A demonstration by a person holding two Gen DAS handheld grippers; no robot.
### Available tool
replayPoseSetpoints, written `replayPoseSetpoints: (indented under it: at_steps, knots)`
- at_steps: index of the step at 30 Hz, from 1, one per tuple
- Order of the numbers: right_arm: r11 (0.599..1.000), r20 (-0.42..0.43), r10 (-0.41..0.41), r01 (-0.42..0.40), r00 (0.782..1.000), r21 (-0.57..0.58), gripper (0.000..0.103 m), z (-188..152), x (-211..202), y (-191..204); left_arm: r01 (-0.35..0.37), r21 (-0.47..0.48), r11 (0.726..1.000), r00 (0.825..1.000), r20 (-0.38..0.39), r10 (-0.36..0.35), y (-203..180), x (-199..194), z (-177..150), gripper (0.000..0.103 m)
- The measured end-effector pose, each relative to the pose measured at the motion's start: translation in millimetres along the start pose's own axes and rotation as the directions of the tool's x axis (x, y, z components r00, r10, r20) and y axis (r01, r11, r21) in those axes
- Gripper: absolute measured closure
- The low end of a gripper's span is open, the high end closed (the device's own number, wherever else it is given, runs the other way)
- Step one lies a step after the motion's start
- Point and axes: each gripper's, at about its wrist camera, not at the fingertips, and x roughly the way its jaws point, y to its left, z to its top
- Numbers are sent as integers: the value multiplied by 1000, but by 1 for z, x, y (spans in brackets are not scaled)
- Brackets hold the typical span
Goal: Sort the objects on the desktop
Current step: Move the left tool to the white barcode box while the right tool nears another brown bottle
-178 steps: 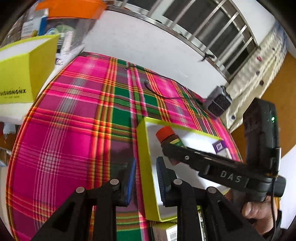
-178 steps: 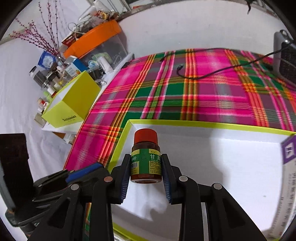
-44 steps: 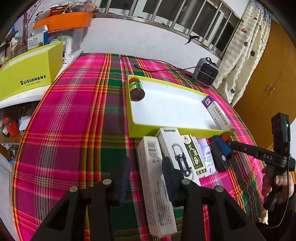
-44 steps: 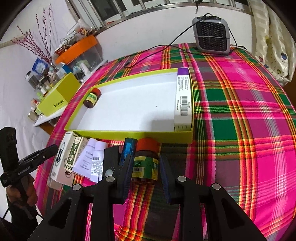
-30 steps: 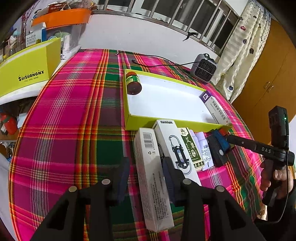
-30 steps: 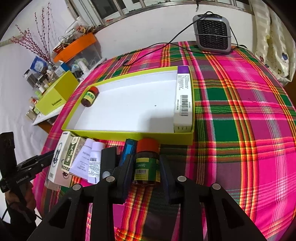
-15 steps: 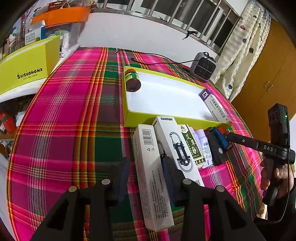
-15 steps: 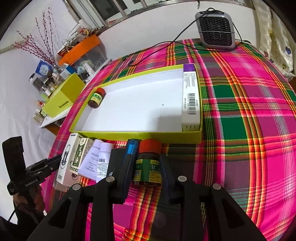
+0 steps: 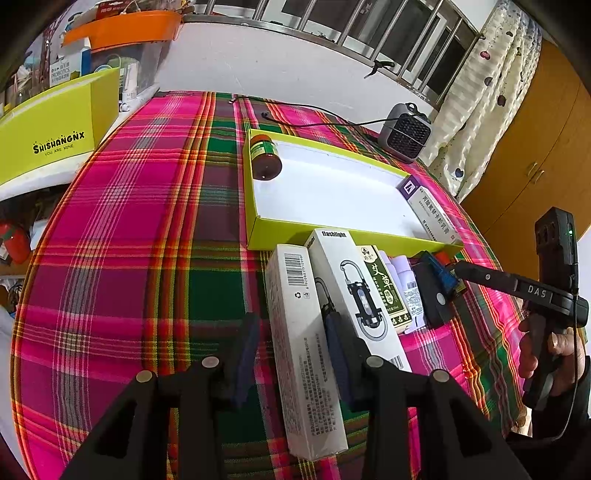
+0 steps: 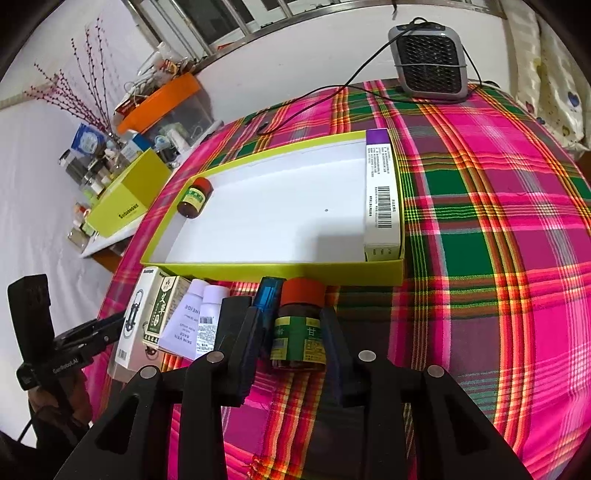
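A shallow lime-green cardboard tray (image 10: 280, 271) with a white floor lies on the table. In its far left corner stands a small brown medicine bottle (image 10: 194, 197) with a red cap and green label; along its right wall lies a long white carton (image 10: 382, 195) with a purple end and barcodes.

Near the tray's front wall sits a row of goods: a tall white barcode box (image 9: 301, 347), a flashlight box (image 9: 354, 295), a green herbal carton (image 9: 384, 288) and two white tubes (image 10: 199, 317).

The left gripper (image 9: 291, 345) straddles the barcode box, jaws opening, pads not pressing it. The right gripper (image 10: 291, 347) flanks a second red-capped brown bottle (image 10: 299, 326), jaws opening, gaps showing at both sides.

A pink-and-green plaid tablecloth (image 10: 498, 229) covers the table. A grey fan heater (image 10: 430, 62) stands far right, a barred window (image 9: 369, 26) behind.
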Motion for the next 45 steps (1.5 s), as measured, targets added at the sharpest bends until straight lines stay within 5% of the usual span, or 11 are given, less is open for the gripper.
replayPoseSetpoints:
  at_steps: [45]
  knots:
    - [999, -1, 19, -19, 1000, -32, 67, 0, -1, 7, 1, -3, 1000, 1000, -16, -2, 2, 4, -3, 65]
